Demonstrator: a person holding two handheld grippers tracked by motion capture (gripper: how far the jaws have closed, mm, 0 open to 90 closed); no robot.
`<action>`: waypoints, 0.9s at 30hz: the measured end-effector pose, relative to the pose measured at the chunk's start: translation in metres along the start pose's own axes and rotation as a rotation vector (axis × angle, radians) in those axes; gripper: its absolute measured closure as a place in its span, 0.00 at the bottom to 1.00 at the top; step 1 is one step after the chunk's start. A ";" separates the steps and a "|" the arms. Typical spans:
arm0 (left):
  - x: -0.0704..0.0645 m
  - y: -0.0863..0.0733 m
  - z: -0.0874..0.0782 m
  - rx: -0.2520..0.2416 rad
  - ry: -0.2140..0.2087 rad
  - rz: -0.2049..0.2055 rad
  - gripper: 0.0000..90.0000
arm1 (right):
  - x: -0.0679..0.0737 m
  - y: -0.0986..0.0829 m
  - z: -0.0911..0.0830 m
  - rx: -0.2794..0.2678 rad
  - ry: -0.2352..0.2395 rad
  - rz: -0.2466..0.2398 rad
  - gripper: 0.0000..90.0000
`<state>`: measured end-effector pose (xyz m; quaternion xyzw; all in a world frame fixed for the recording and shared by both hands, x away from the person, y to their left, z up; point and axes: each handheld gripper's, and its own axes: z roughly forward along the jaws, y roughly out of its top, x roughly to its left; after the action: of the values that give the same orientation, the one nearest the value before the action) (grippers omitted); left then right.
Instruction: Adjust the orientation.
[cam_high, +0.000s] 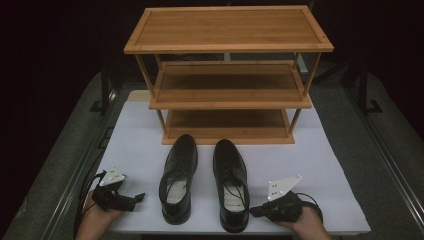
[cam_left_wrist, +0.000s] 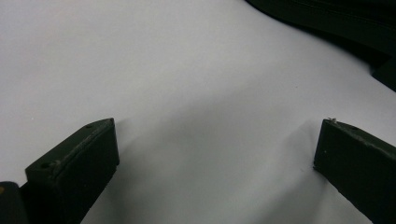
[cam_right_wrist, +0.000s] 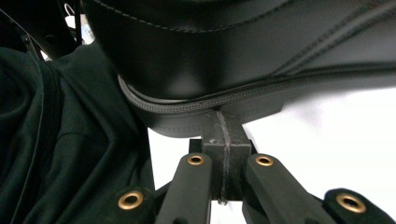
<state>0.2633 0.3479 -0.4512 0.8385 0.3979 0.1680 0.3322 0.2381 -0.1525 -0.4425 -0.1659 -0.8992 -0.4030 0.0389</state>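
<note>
Two black leather lace-up shoes stand side by side on the white table top (cam_high: 135, 135), toes toward the rack: the left shoe (cam_high: 179, 175) and the right shoe (cam_high: 231, 180). My left gripper (cam_high: 139, 197) lies low on the table left of the left shoe's heel, apart from it. Its jaws are spread wide and open over bare white surface (cam_left_wrist: 217, 126), with the shoe's dark edge (cam_left_wrist: 336, 18) far off. My right gripper (cam_high: 254, 212) is shut with nothing in it, its joined tips (cam_right_wrist: 225, 140) against the right shoe's heel sole (cam_right_wrist: 205, 109).
A three-tier wooden shoe rack (cam_high: 227, 47) stands at the back of the table, all its shelves bare. Dark cloth (cam_right_wrist: 56, 140) hangs beside the heel in the right gripper view. The table's front edge runs just behind the shoe heels.
</note>
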 end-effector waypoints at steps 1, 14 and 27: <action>0.000 0.000 0.000 0.000 0.000 0.000 0.00 | 0.001 0.001 0.001 0.004 -0.002 -0.003 1.00; 0.000 0.000 0.000 -0.001 0.000 0.001 0.00 | 0.008 -0.003 0.002 -0.015 -0.024 0.039 0.53; 0.000 0.000 0.000 -0.001 0.000 0.001 0.00 | 0.026 0.004 0.018 -0.024 -0.125 0.073 0.04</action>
<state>0.2631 0.3479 -0.4512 0.8384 0.3975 0.1686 0.3326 0.2164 -0.1298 -0.4470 -0.2238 -0.8883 -0.4010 -0.0047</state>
